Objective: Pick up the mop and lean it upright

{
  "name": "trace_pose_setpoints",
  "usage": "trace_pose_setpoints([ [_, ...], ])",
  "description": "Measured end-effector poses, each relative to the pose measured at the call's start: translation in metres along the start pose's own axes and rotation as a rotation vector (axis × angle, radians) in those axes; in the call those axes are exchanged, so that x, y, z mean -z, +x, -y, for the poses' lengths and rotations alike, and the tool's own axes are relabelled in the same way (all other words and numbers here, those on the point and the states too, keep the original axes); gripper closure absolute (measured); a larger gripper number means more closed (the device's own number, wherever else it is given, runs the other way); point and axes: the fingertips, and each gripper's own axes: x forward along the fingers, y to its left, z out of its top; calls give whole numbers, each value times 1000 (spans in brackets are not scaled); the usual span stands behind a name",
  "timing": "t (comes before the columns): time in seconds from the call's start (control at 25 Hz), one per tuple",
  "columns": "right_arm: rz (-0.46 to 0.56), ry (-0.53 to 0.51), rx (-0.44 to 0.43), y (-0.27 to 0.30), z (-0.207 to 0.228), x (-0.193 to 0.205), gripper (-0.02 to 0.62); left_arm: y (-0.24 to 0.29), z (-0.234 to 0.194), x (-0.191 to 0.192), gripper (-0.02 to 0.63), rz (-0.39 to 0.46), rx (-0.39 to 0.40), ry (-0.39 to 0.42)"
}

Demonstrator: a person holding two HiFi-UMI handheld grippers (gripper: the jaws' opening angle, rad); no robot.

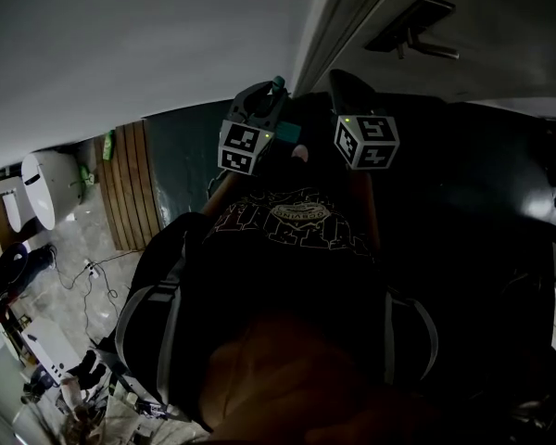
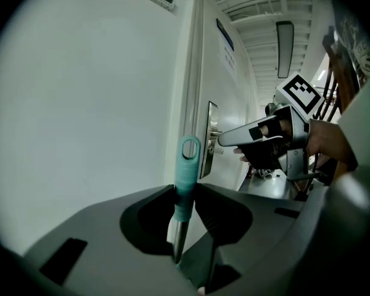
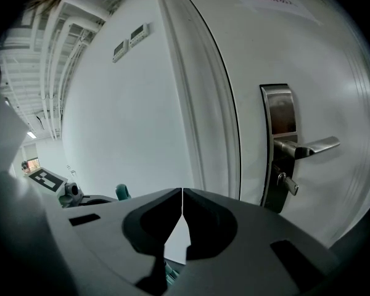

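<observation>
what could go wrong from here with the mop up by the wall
1. The left gripper grips the mop handle only near its teal top, and the right gripper is shut and empty, so the handle might swing or slip.
2. The wall looks smooth and the door frame is close; a leaned handle may slide sideways onto the door.

Right gripper jaws closed tip to tip. Ahead: white door, steel lever handle. Teal mop handle tip low left. Switch plates on wall.
</observation>
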Motion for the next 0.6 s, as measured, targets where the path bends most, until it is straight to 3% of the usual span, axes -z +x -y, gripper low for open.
trace_pose_setpoints([
  [0.6, 13, 22, 42, -8, 14, -3, 575, 23, -1, -8, 460, -1, 28, 0],
])
